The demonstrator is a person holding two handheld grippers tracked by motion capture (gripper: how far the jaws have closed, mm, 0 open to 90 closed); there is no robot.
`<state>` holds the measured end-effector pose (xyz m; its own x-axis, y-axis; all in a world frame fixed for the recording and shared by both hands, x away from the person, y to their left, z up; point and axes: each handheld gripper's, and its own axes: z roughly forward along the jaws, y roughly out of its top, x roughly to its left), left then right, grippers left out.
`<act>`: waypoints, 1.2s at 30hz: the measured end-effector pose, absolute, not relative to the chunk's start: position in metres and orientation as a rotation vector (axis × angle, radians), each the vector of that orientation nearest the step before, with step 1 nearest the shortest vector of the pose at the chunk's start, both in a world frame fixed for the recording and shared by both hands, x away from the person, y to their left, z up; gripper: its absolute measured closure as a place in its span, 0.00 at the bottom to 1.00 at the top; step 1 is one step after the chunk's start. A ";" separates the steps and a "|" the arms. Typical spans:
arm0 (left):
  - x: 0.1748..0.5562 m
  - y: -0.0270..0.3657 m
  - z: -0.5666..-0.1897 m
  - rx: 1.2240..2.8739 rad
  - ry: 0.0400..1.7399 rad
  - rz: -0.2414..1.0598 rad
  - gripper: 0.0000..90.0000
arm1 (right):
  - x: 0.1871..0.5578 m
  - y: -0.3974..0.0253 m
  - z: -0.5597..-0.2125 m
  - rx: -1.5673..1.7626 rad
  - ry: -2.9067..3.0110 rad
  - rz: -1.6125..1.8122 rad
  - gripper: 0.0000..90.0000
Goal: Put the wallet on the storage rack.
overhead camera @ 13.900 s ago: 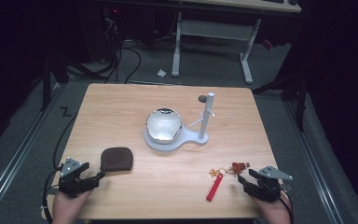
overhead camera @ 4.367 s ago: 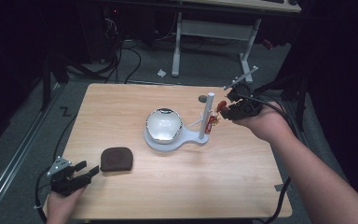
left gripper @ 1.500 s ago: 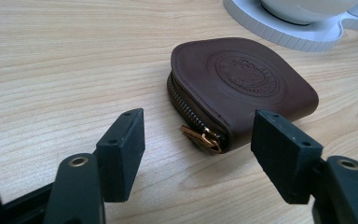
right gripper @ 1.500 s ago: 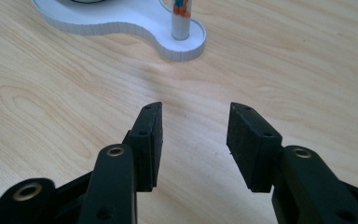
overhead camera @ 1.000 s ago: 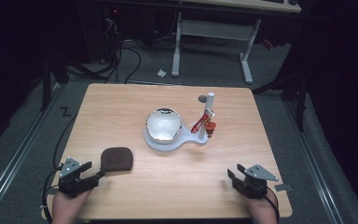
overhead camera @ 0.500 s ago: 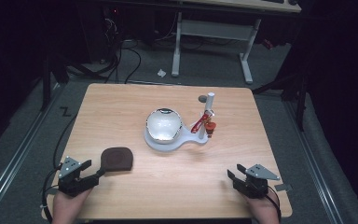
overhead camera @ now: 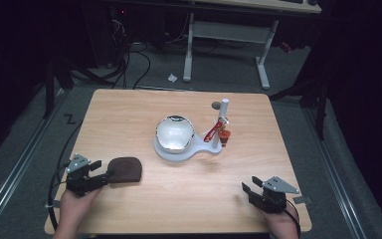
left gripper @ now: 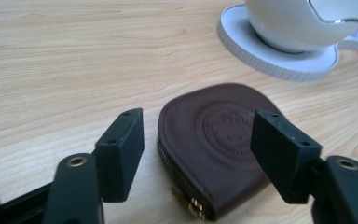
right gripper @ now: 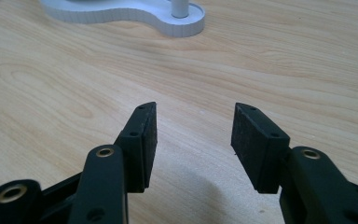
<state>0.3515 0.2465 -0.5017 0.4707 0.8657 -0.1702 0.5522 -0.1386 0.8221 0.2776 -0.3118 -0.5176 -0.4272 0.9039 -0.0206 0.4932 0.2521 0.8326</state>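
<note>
Left tool (left gripper: 196, 154): jaws wide open, straddling dark brown leather zip pouch (left gripper: 219, 154), positioned for a grasp.
Right tool (right gripper: 193, 140): jaws parted, empty, resting on wooden tabletop (right gripper: 270, 60).

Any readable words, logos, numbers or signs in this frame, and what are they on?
Brown leather pouch: a round embossed stamp with lettering, too blurred to read; it lies between the open jaws of the left hand-held gripper.
White stand, its red keychain, wooden table, right hand-held gripper: no text to be seen.
</note>
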 end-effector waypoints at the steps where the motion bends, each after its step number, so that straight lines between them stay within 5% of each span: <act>1: 0.355 0.247 -0.501 1.814 1.206 0.429 0.43 | 0.277 -0.311 -0.518 1.259 2.032 1.064 0.57; 10: 0.379 0.249 -0.517 1.752 1.302 0.356 0.67 | 0.278 -0.310 -0.520 1.272 2.048 1.065 0.57; 21: 0.372 0.254 -0.536 1.650 1.331 0.221 0.77 | 0.279 -0.310 -0.523 1.289 2.057 1.054 0.57; 31: 0.359 0.249 -0.536 1.703 1.291 0.288 0.95 | 0.279 -0.307 -0.524 1.298 2.058 1.043 0.57; 36: 0.357 0.246 -0.535 1.719 1.277 0.324 0.96 | 0.279 -0.308 -0.523 1.296 2.056 1.044 0.57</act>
